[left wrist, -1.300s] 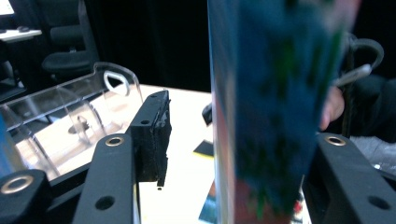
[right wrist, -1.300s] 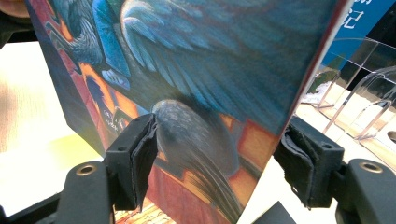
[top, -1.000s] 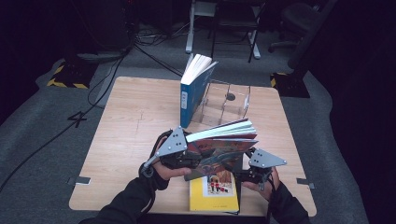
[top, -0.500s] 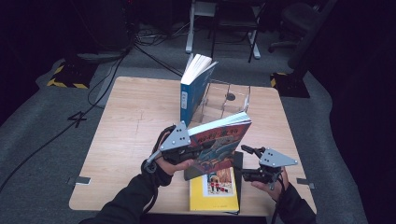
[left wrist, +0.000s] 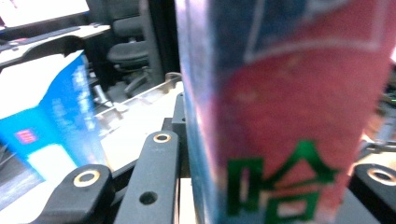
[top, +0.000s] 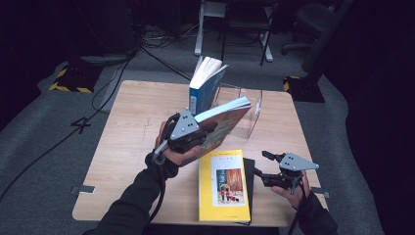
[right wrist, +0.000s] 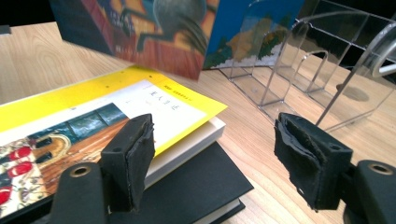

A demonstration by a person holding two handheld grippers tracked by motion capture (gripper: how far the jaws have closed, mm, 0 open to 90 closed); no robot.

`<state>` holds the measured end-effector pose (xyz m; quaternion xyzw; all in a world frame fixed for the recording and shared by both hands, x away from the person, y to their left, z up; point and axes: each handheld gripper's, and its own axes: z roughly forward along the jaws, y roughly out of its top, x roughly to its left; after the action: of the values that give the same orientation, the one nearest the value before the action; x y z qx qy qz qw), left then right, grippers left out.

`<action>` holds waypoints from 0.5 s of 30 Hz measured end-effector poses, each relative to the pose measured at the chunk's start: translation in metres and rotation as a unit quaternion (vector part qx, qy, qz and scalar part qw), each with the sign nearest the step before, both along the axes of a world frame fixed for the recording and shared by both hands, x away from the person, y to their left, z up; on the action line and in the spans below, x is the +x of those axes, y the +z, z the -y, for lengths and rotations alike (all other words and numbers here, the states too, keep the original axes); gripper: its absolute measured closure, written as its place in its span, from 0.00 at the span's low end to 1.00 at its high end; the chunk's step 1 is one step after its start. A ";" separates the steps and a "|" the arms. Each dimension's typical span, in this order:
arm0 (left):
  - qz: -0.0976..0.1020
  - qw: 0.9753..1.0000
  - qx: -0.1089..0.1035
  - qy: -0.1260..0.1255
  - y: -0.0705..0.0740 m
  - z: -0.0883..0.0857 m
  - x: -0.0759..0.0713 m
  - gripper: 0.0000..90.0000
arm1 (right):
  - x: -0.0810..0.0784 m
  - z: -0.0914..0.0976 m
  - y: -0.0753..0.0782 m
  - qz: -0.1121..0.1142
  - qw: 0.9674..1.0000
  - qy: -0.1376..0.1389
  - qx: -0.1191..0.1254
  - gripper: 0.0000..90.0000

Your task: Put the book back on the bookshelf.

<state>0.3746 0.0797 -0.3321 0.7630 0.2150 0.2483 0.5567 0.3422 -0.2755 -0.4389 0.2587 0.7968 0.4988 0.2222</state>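
- Above the table point(top: 122, 127), our left gripper point(top: 195, 134) clamps a colourful book point(top: 222, 120), tilted upward.
- Our right gripper point(top: 259, 164) hovers unclenched beside the yellow book point(top: 223, 186).

Dim room, grey carpet point(top: 44, 122), black cables point(top: 161, 56), office chair point(top: 313, 19)
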 end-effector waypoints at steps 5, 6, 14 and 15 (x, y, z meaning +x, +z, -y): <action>-0.006 0.999 -0.003 0.035 -0.002 -0.008 0.013 0.82 | 0.003 0.002 -0.003 -0.006 1.000 -0.002 -0.001 0.33; -0.008 0.999 -0.001 0.042 -0.003 -0.010 0.017 0.82 | 0.003 0.002 -0.003 -0.007 1.000 -0.003 -0.002 0.33; -0.008 0.995 0.008 0.095 -0.005 -0.015 0.040 0.82 | 0.006 0.001 -0.009 -0.016 1.000 -0.001 -0.014 0.33; -0.012 0.995 0.003 0.101 -0.005 -0.015 0.042 0.82 | 0.006 0.001 -0.009 -0.018 1.000 -0.002 -0.013 0.33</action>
<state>0.4170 0.0952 -0.3371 0.7422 0.2969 0.2948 0.5236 0.3485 -0.2765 -0.4481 0.2663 0.8065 0.4833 0.2123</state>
